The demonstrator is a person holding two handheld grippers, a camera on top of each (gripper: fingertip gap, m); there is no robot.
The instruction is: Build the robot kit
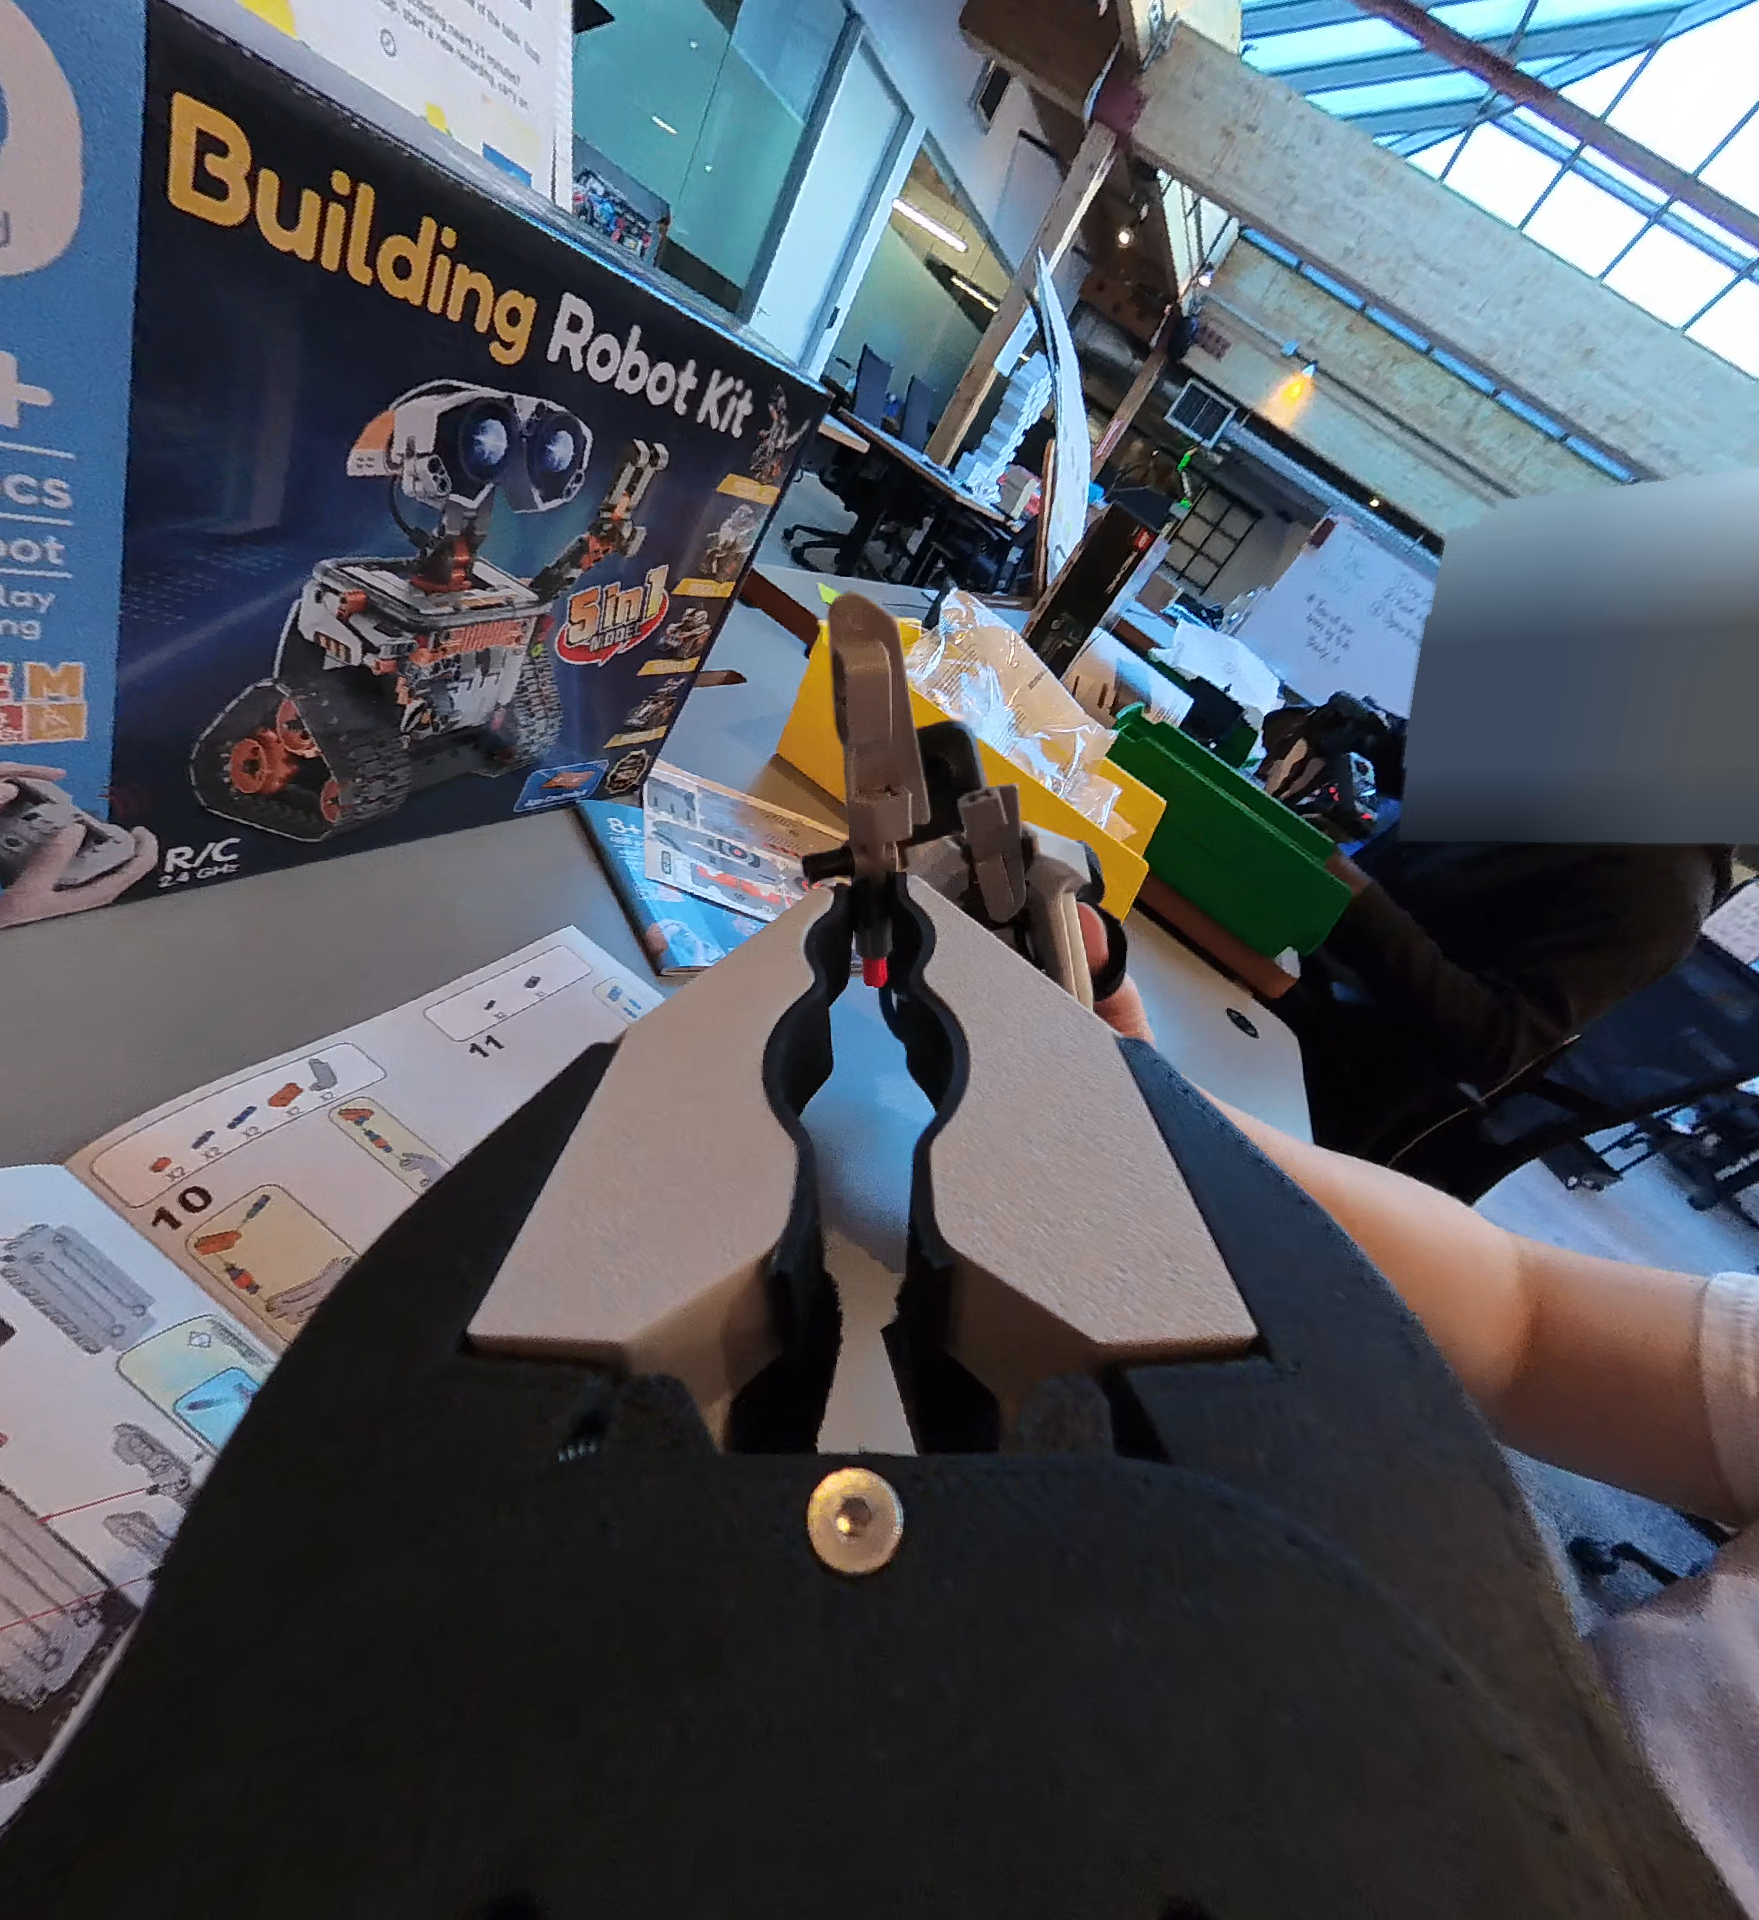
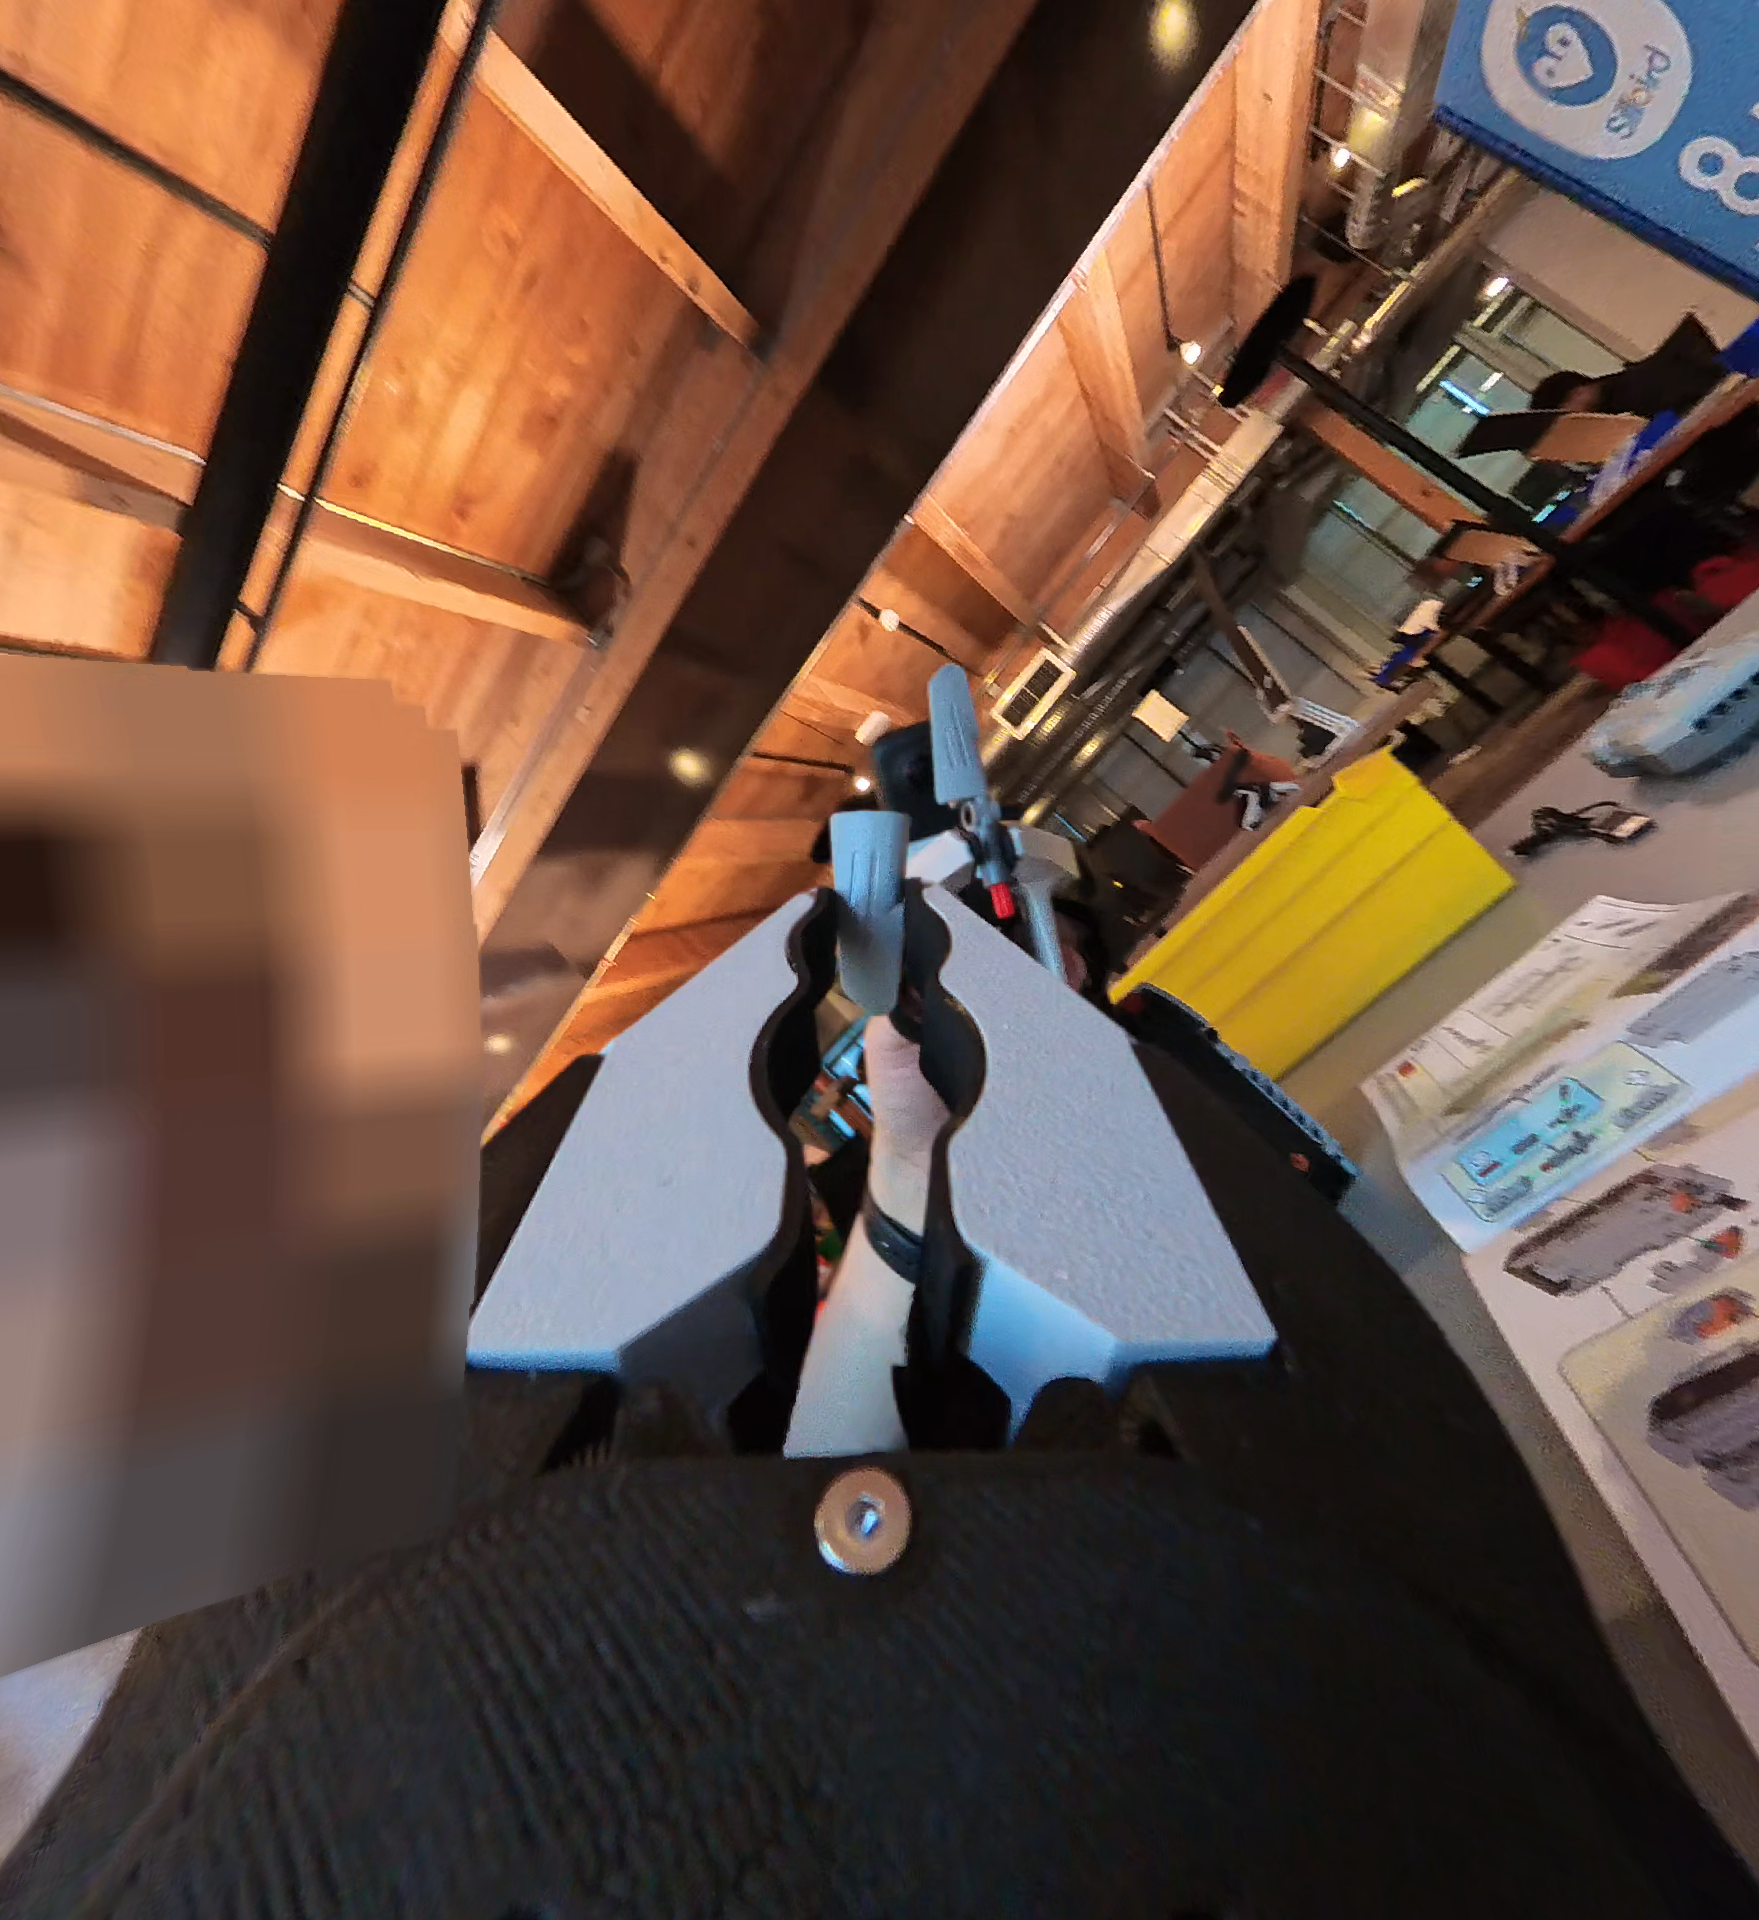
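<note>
My left gripper [image 1: 870, 899] is shut on a small toy-brick assembly: a grey bent beam [image 1: 870, 717] stands up from the fingertips, and a black pin with a red axle end [image 1: 877, 971] sits between the pads. My right gripper [image 2: 870, 909] is shut on a short grey connector piece [image 2: 870, 920]. Both are held in the air, close together and tip to tip. The connector [image 1: 994, 847] shows just right of the beam in the left wrist view. The beam [image 2: 958, 748] and red end [image 2: 1000, 902] show just beyond the connector in the right wrist view.
A toy robot kit box [image 1: 418, 499] stands at the left on the grey table [image 1: 231, 935]. An open instruction booklet [image 1: 231, 1195] lies below it. A yellow bin [image 1: 1020, 769] with clear bags, and a green bin [image 1: 1228, 842], stand behind. A person's forearm [image 1: 1374, 1247] is at the right. The gap from one gripper's tips to the other's is roughly 6 centimeters.
</note>
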